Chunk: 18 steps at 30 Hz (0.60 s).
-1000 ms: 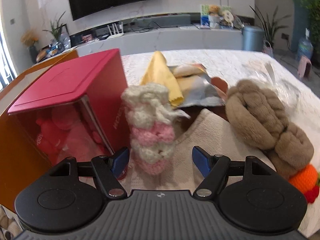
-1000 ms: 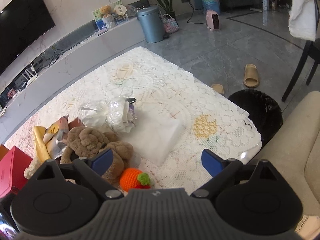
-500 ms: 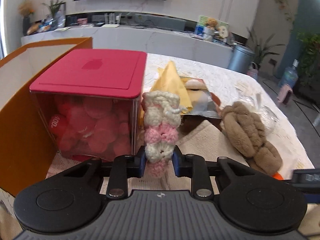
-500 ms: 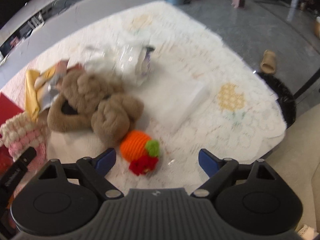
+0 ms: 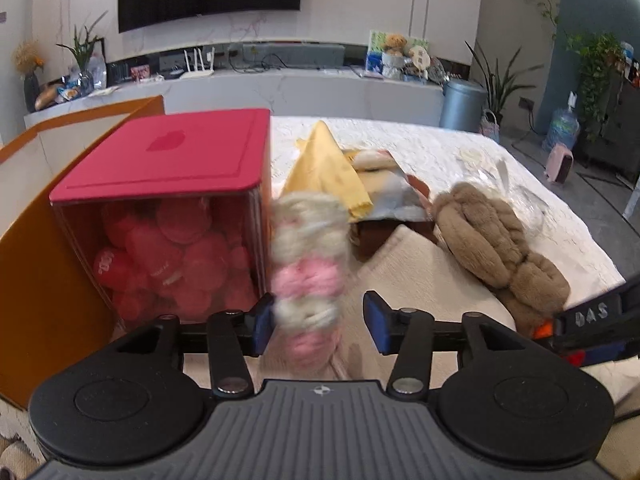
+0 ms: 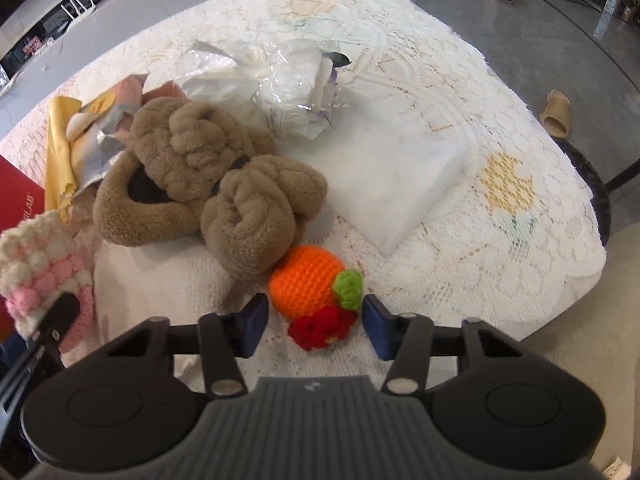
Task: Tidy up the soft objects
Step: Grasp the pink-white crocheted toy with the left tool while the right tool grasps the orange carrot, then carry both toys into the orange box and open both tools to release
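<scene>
A cream and pink crocheted piece (image 5: 308, 276) stands blurred between the fingers of my left gripper (image 5: 318, 322), whose jaws are apart; it touches the left pad only. It also shows at the left edge of the right wrist view (image 6: 40, 268). An orange crocheted fruit (image 6: 308, 284) with green and red bits lies on the lace tablecloth (image 6: 440, 264), between the open jaws of my right gripper (image 6: 316, 330). A brown plush toy (image 6: 208, 184) lies just behind the fruit; it also shows in the left wrist view (image 5: 496, 240).
A red-lidded clear box (image 5: 168, 216) of pink soft things stands left, beside an orange cardboard wall (image 5: 36, 280). Yellow packet and foil wrappers (image 5: 340, 176), crumpled clear plastic bags (image 6: 276, 80) and a white pad (image 6: 388, 180) lie on the table. The table edge is at right.
My left gripper, shut on the crocheted piece half a second ago, has opened and the piece is blurred. My right gripper has moved down around the orange fruit.
</scene>
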Available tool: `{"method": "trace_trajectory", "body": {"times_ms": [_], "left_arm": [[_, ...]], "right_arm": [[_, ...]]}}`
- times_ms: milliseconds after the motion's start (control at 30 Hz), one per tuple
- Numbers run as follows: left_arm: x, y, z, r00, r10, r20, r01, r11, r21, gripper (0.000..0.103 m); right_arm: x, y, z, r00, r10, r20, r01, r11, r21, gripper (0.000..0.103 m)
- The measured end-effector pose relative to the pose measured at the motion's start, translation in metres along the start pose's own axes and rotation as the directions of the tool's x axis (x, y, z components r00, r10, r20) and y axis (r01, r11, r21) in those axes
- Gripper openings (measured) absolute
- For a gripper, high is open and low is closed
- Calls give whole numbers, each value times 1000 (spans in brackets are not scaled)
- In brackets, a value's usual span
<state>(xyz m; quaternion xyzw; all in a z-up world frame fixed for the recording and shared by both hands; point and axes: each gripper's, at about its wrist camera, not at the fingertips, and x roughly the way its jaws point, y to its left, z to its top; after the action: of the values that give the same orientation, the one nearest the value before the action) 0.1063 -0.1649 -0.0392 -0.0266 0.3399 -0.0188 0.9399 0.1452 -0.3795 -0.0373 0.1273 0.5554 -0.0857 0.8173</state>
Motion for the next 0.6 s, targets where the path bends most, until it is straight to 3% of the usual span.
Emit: {"method": "trace_trajectory", "body": {"times_ms": [100,200,267,600], "left_arm": [[6,5,0,1000,-18,-16,17,1000,-15,55],[8,6,-2,1000,2,-26,-2,1000,-10,27],[6,6,-3,1000,-9,-23,9,1000,18,20],[-13,15,12,996,-75,-38,74,996,-48,17]], "right_arm": [[-3,-2,1,1000,20,16,-20,1000,1,46],[-5,-6,0,999,39,30,-39,999,15,45],[-8,-7,0,998,45,47,-46,999,22,45],[-37,-20,-7,982,76,172,-89,994,69,44]]}}
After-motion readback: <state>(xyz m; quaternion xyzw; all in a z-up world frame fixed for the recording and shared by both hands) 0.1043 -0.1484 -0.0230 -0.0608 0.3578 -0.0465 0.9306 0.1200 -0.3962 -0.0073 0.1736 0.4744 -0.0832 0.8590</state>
